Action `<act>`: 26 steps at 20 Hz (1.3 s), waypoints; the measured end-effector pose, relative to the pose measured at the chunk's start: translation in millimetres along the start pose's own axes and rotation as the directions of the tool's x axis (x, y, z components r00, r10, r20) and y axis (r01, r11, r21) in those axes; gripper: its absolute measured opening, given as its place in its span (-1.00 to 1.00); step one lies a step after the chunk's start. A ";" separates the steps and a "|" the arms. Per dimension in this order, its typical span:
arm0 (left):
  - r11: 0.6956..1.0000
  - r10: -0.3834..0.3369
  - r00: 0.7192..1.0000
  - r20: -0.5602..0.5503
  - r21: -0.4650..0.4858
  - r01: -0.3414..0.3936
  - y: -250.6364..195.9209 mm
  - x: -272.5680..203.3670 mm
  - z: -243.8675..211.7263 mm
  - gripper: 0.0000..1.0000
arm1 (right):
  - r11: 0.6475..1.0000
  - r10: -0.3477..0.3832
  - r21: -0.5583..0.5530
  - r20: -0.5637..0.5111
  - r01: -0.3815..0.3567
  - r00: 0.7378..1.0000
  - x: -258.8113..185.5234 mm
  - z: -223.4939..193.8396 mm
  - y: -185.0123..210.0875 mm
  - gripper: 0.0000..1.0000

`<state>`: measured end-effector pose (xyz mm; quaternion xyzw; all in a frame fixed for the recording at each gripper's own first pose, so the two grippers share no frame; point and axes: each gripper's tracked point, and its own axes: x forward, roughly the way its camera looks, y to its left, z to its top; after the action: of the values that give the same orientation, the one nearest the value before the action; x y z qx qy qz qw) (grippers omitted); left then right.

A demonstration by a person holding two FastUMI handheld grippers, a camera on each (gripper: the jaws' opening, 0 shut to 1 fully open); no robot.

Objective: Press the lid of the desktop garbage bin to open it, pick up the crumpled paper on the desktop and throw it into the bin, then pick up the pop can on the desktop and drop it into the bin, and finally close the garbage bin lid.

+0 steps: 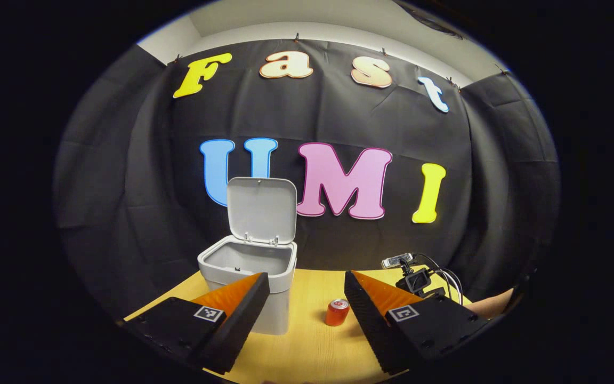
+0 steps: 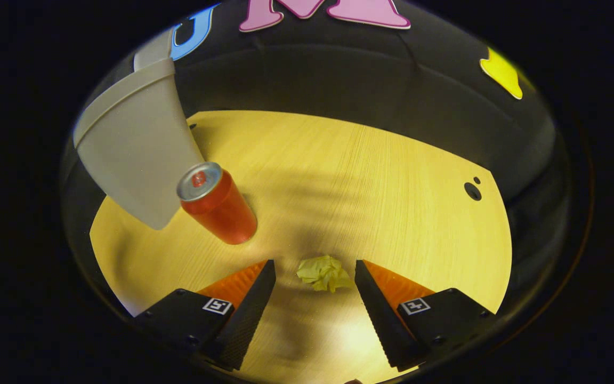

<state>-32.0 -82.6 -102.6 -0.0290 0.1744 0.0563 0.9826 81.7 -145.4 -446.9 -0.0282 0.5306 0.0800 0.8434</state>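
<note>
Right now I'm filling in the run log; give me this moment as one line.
bin lid: open | paper: on table, between open right claw | can: upright beside bin | left claw: open, empty

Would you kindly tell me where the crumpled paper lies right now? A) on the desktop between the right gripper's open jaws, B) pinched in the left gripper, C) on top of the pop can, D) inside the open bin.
A: in the right gripper view the crumpled paper lies on the desktop between the right gripper's open jaws, untouched by either.
</note>
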 end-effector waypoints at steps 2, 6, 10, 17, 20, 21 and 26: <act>1.000 0.020 1.000 -0.008 0.019 -0.020 4.9 0.5 -0.6 0.92 | 1.000 0.005 -0.011 -0.033 -0.005 0.999 14.2 -7.3 -2.1 0.90; 1.000 0.030 0.999 -0.018 0.002 -0.030 1.6 5.2 -4.1 0.92 | 0.999 0.031 -0.012 -0.106 -0.033 0.994 27.6 -23.4 -2.6 0.90; 1.000 -0.018 1.000 -0.023 0.006 0.018 -13.3 5.0 -1.0 0.92 | 0.999 0.045 0.000 -0.099 -0.046 0.994 32.1 -18.0 -3.6 0.87; 0.996 -0.070 0.997 -0.038 0.048 0.072 -24.4 10.7 -4.3 0.92 | 0.999 0.046 -0.003 -0.118 -0.047 0.992 30.5 -21.2 -4.3 0.07; 0.996 -0.082 0.995 -0.049 0.044 0.084 -21.5 11.0 -8.1 0.92 | 0.999 0.031 -0.014 -0.116 -0.032 0.993 28.6 -22.3 -4.9 -0.40; 0.996 -0.084 0.995 -0.053 0.035 0.086 -19.3 11.9 -9.8 0.92 | 0.999 0.017 -0.031 -0.114 -0.021 0.993 25.7 -22.0 -6.2 -0.11; 0.996 -0.088 0.994 -0.061 0.019 0.090 -6.4 17.4 -18.8 0.92 | 1.000 -0.017 -0.026 0.001 0.017 1.000 -14.8 9.2 -12.6 -0.12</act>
<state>-21.4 -88.6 -126.0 -0.0275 0.2028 0.0097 0.9788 85.7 -158.1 -430.1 -0.0435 0.5290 0.0796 0.8438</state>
